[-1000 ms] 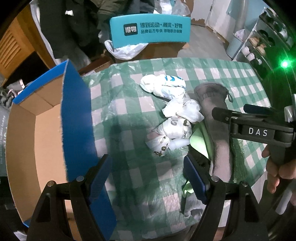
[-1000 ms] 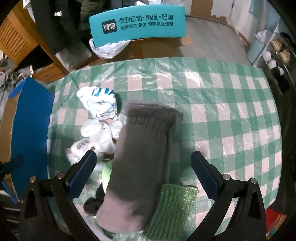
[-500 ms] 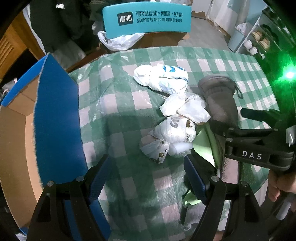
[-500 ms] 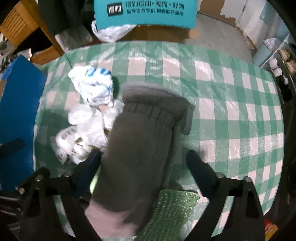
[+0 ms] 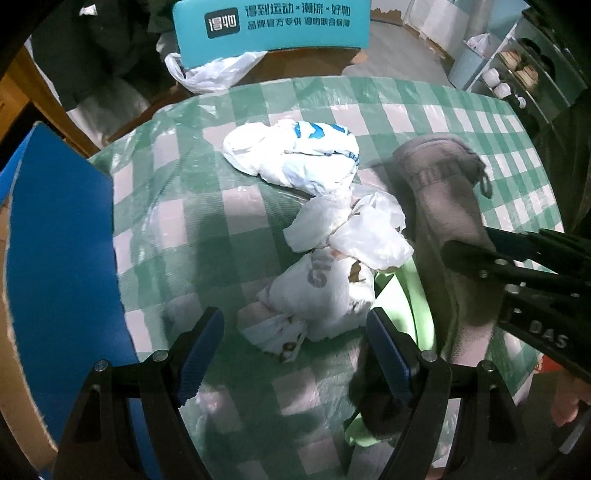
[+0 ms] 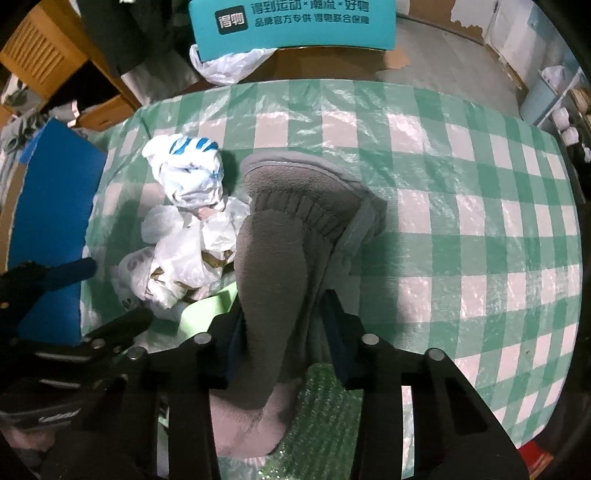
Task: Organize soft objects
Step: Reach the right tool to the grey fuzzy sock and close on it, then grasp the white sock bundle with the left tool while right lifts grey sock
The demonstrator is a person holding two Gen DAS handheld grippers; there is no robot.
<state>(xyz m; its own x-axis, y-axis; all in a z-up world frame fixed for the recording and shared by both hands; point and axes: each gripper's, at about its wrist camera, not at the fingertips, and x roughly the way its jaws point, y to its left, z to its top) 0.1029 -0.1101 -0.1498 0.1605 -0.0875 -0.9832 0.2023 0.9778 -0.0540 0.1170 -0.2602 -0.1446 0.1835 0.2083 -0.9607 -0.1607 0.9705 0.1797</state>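
A thick grey sock lies on the checked tablecloth. My right gripper is shut on the grey sock near its middle, and the sock bunches between the blue pads. The sock also shows in the left wrist view, with the right gripper on it. My left gripper is open and empty, low over several knotted white plastic bags. A white bag with blue print lies behind them. A light green cloth lies under the sock.
An open cardboard box with a blue flap stands at the left table edge. A green bubble-wrap piece lies under the sock's toe. A teal chair back stands behind the table. Shelves with cups are at the far right.
My right gripper has moved down onto the grey sock and shut on it. My left gripper has moved forward and right toward the white bags, staying open.
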